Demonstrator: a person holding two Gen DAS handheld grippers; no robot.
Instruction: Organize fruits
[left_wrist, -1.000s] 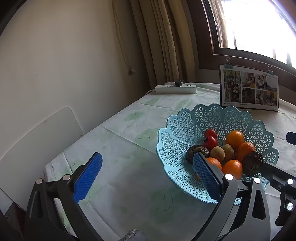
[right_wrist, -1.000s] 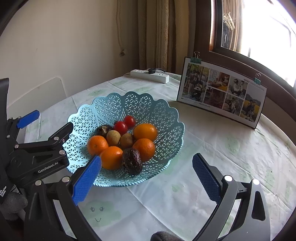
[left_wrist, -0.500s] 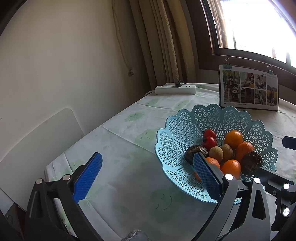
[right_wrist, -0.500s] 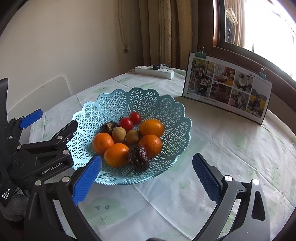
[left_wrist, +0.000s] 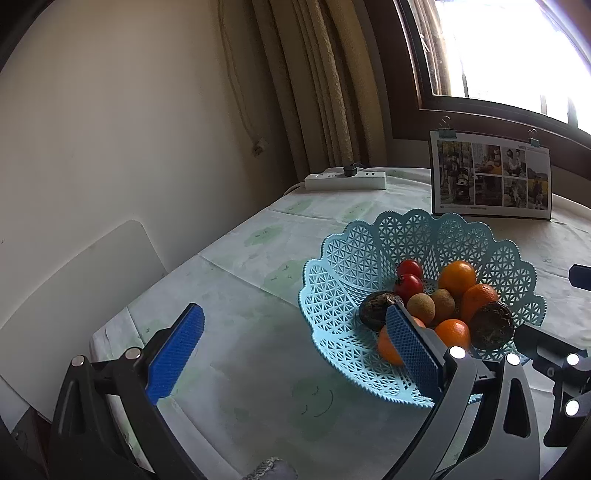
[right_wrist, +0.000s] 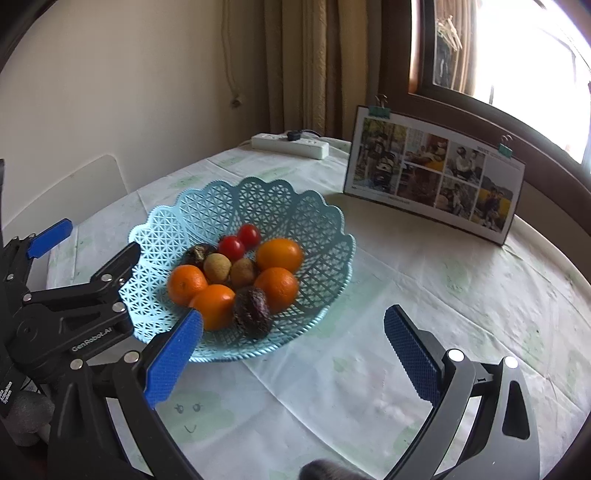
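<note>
Both tongs stand wide apart and hold nothing. Left tongs (left_wrist: 291, 347) hover low over the desk (left_wrist: 236, 295), their right blue pad in front of the near rim of the light blue lattice basket (left_wrist: 332, 288), covering part of one orange. Right tongs (right_wrist: 291, 347) hang above the cloth on the other side, left pad just over the basket's near edge, right pad over bare cloth.

All the fruit lies in the basket: four oranges (right_wrist: 279, 254), two cherry tomatoes (right_wrist: 231, 248), two small tan round fruits (right_wrist: 217, 268) and two dark wrinkled fruits (right_wrist: 253, 312). The basket sits on the desk between the two tongs.

From the right wrist the whole heap is open to sight, and the body of the left tongs shows at the left edge, its black finger reaching beside the basket's rim; a smiley drawn on the cloth (right_wrist: 188, 417) lies near the lower edge. From the left wrist one orange is half hidden behind the pad, and a white chair back (left_wrist: 74, 280) shows against the wall. A photo calendar (right_wrist: 432, 177) held by binder clips and a white power strip (left_wrist: 345, 179) appear in both views, at the far side of the desk.
</note>
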